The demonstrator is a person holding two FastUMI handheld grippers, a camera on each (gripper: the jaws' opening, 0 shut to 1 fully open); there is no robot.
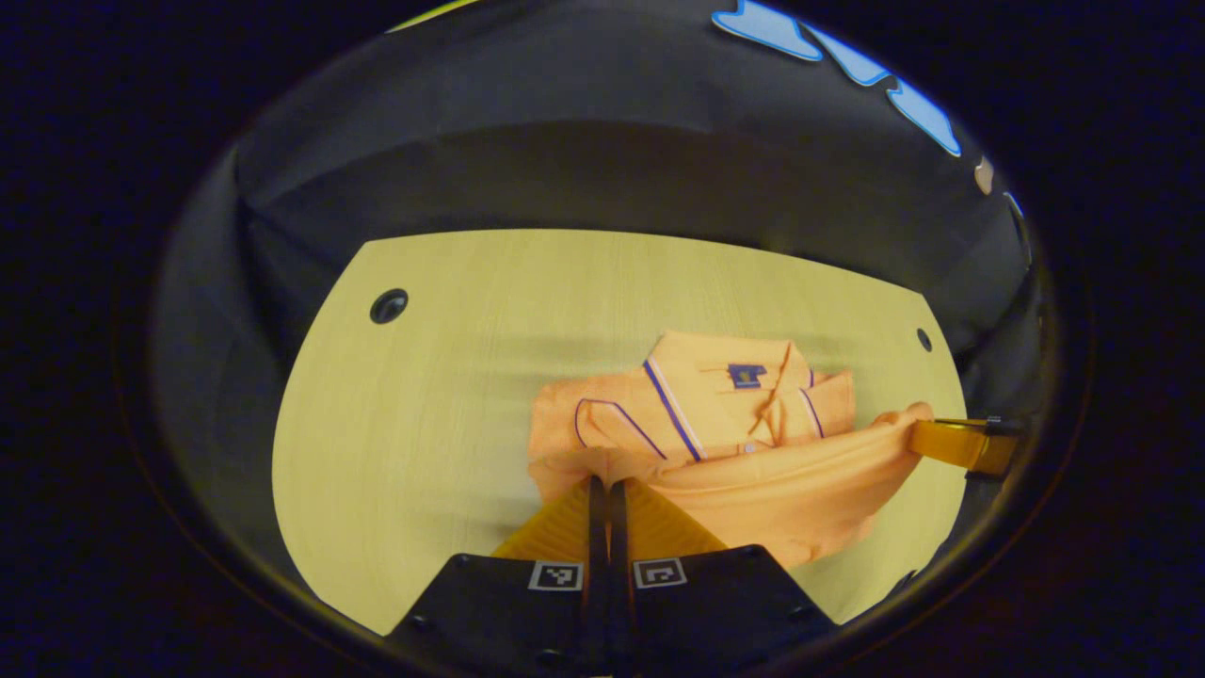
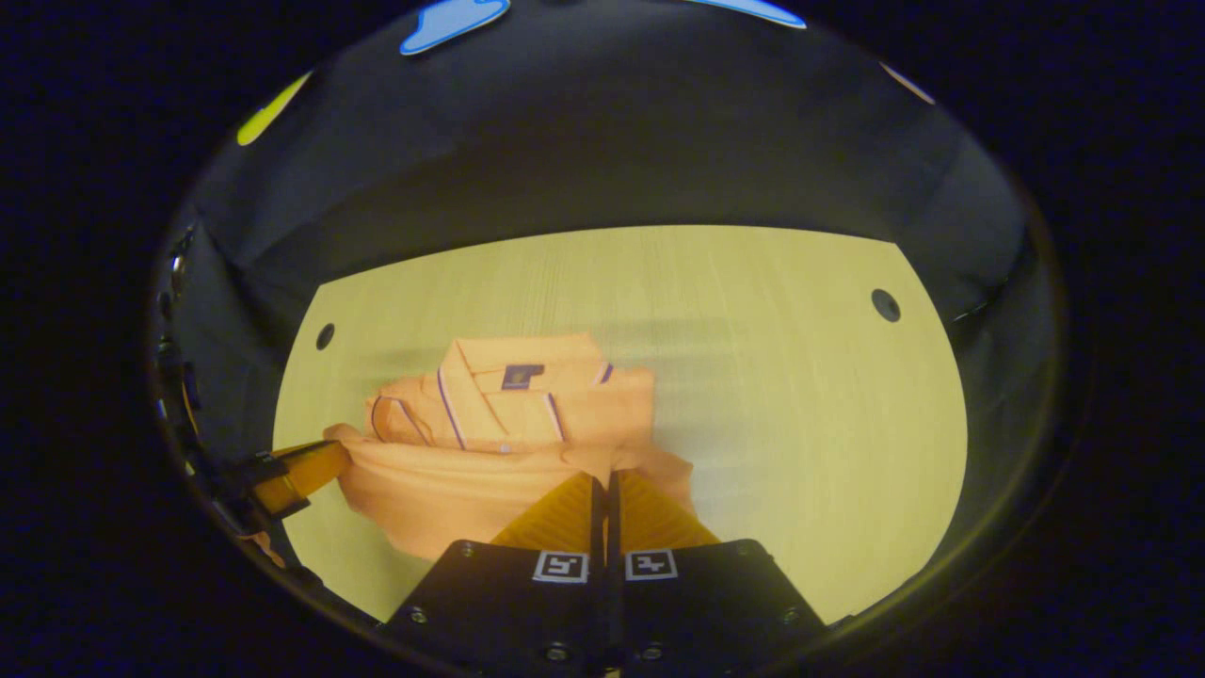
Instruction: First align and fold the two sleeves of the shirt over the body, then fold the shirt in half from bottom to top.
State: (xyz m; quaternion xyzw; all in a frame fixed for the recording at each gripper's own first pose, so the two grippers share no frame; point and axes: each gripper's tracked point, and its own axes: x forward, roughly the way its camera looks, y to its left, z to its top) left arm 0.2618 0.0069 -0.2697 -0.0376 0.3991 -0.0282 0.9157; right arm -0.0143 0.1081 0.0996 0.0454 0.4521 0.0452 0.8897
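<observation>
An orange polo shirt [image 1: 744, 443] with dark stripe trim lies on the pale wooden table [image 1: 442, 395], collar toward the far side. Its lower part is raised and stretched between the two grippers. My left gripper [image 1: 607, 485] is shut on the hem's left corner. The other gripper [image 1: 960, 441] pinches the hem at the far right of the left gripper view. In the right gripper view the shirt [image 2: 508, 443] sits left of centre, and my right gripper [image 2: 603, 478] is shut on the hem's right corner. The left gripper [image 2: 301, 471] holds the cloth at the left there.
The table [image 2: 800, 377] has a dark round hole near each far corner [image 1: 389, 305] [image 2: 885, 304]. The booth's black cloth wall rises behind the far edge. Bare tabletop spreads left of the shirt in the left gripper view and right of it in the right gripper view.
</observation>
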